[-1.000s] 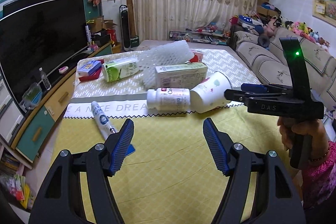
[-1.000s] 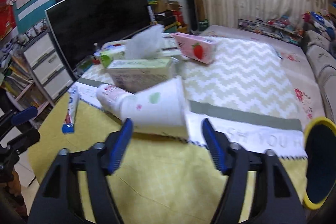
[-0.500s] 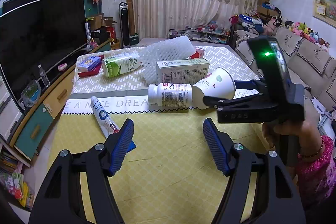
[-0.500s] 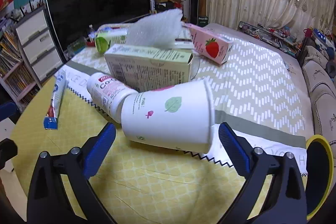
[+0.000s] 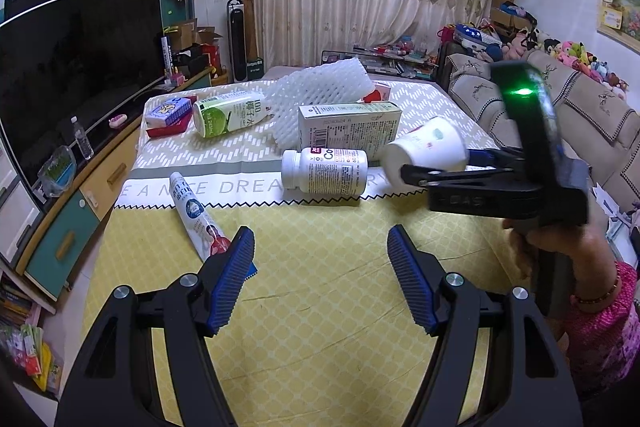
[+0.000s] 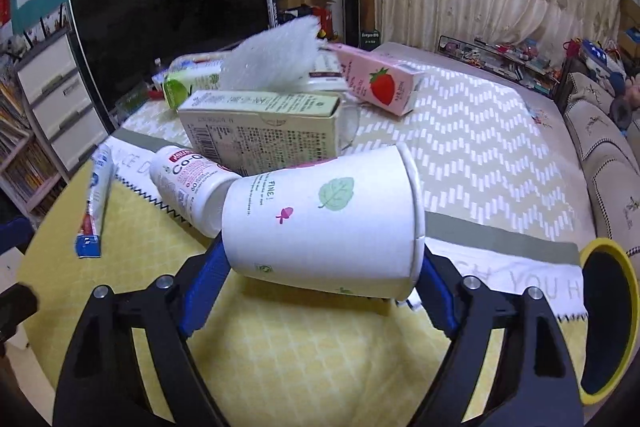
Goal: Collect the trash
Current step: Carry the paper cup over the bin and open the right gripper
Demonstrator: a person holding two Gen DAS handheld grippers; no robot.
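A white paper cup (image 6: 328, 219) with a green leaf print lies on its side on the table. My right gripper (image 6: 320, 259) spans it end to end: one pad is against its base, the other against its rim, and the jaws are closing on it. In the left wrist view the cup (image 5: 428, 147) shows in that right gripper (image 5: 436, 163). A white pill bottle (image 5: 324, 171) lies against the cup's base. My left gripper (image 5: 320, 267) hangs open over the yellow cloth (image 5: 320, 227), with nothing between its fingers. A toothpaste tube (image 5: 192, 211) lies just ahead of its left finger.
Behind the cup lie a pale green box (image 5: 348, 127), a white foam net (image 5: 316, 91), a green drink carton (image 5: 228, 115) and a pink strawberry carton (image 6: 376, 83). A yellow-rimmed bin (image 6: 608, 319) stands at the table's right edge. TV (image 5: 72, 67) left, sofa (image 5: 600, 115) right.
My right gripper came forward and down to the cup, spread its jaws wider, then brought them in around the cup's two ends. The left gripper kept still.
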